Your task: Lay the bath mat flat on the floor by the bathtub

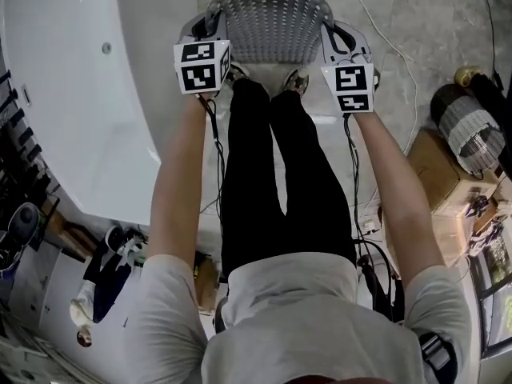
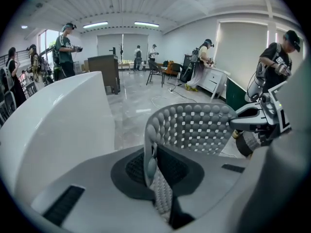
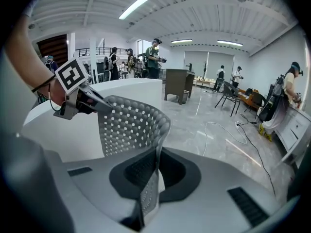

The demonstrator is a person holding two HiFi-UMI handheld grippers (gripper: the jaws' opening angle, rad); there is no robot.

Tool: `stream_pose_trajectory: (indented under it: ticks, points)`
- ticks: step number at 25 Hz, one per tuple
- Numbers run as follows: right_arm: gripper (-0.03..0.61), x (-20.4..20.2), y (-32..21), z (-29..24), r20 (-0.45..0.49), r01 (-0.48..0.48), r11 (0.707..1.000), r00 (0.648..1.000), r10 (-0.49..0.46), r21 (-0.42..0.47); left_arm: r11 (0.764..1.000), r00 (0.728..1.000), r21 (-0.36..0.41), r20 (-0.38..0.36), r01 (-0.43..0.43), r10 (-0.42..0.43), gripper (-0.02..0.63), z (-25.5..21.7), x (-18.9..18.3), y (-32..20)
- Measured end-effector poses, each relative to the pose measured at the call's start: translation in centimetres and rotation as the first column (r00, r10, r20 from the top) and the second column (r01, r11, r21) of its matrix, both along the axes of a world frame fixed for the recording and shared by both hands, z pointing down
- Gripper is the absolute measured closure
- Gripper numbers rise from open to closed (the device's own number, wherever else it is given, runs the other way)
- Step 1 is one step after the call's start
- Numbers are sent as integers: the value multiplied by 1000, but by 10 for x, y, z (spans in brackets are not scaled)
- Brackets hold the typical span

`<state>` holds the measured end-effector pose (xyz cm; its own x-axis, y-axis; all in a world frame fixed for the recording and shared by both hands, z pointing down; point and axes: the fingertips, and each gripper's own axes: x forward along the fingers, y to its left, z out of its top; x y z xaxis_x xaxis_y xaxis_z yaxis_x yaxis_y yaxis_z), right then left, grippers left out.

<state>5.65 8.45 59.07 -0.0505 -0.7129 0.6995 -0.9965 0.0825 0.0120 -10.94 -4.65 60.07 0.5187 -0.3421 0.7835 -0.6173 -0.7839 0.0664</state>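
Head view: left gripper (image 1: pixel 210 24) and right gripper (image 1: pixel 333 37) fingers each pinched perforated bath mat (image 1: pixel 272 18) edge; bathtub (image 1: pixel 72 94) left of fingers.

You have the bath mat (image 1: pixel 272 18) spanning between your left gripper (image 1: pixel 208 29) and right gripper (image 1: pixel 338 38), one end pinched in each, just ahead of your shoes (image 1: pixel 298 80). The bathtub (image 1: pixel 72 94) lies to your left. To your right a cardboard box (image 1: pixel 436 170) sits on the floor (image 1: pixel 432 22), with a cable (image 1: pixel 404 58) running between it and the mat.
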Motion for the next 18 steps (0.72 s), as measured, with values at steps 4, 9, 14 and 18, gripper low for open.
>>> stream_pose_trajectory:
  ticks: [4,9,14,18]
  points:
    - [560,8,-12,-5,-7,-18,1000,1000,18,-1,1000,1000,9,-6,-22,22,584,-5,10,-11]
    - [558,17,-32,0,-31,-15,1000,999,14,-26,999,999,1,-7,-34,34,584,6,18,-31]
    - [558,22,-50,6,-54,1,1000,999,-3,-29,999,999,3,-16,-35,36,584,15,26,-56]
    - [558,28,-73,9,-56,4,999,998,-6,-33,1000,1000,-14,-28,-10,10,584,22,32,-80]
